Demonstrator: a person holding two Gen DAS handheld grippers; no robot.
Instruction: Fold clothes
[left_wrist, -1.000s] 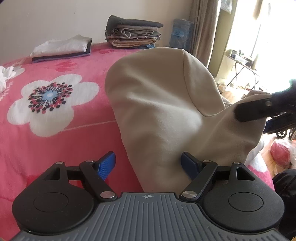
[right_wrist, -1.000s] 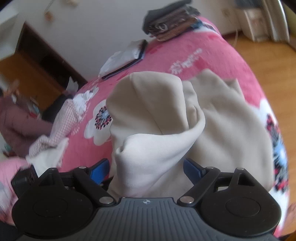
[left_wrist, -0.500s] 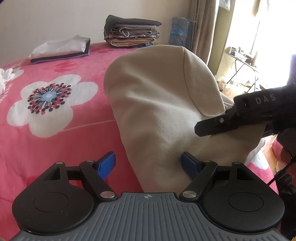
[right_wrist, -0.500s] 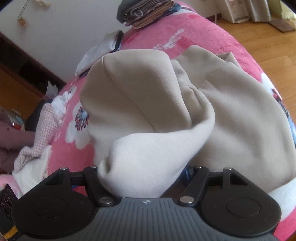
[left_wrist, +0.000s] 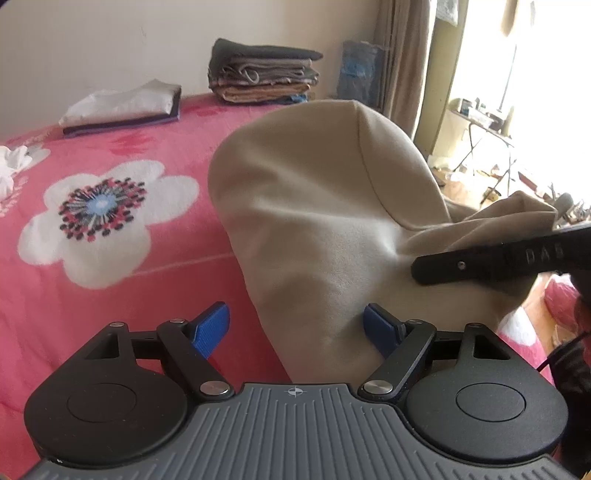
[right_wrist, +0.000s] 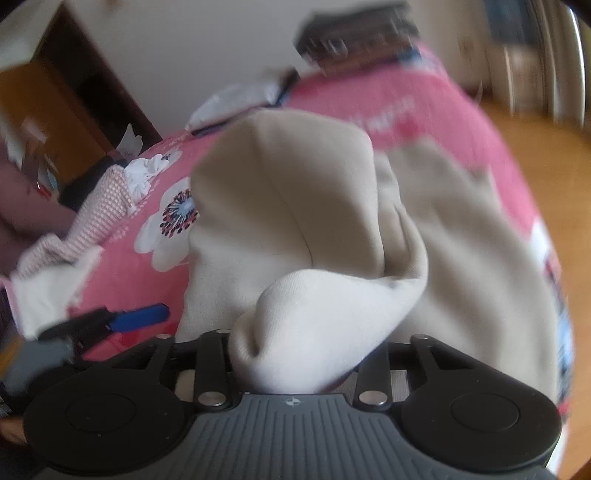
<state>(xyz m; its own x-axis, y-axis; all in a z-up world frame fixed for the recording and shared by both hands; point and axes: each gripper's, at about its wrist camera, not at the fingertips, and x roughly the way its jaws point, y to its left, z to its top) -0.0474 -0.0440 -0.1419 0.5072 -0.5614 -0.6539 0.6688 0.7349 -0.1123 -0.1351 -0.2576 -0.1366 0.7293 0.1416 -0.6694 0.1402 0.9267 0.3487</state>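
Nearest the right wrist camera, the right hand-held gripper is clamped on a bunched fold of the beige garment; its fingers are buried in the cloth, a hold that suits lifting or drawing that portion across. The left hand-held gripper stands wide, its blue pads apart with the garment's near edge between them but not pinched, judged ready to take a second hold. The garment itself lies on the bed, mounded at the bed's right side, not flat and not yet a tidy fold; the right wrist view is motion-blurred. Beyond it, at the far edge of the bed against the wall, sit a low white folded pile and a taller stack of folded clothes, presumably kept clear of the working area.
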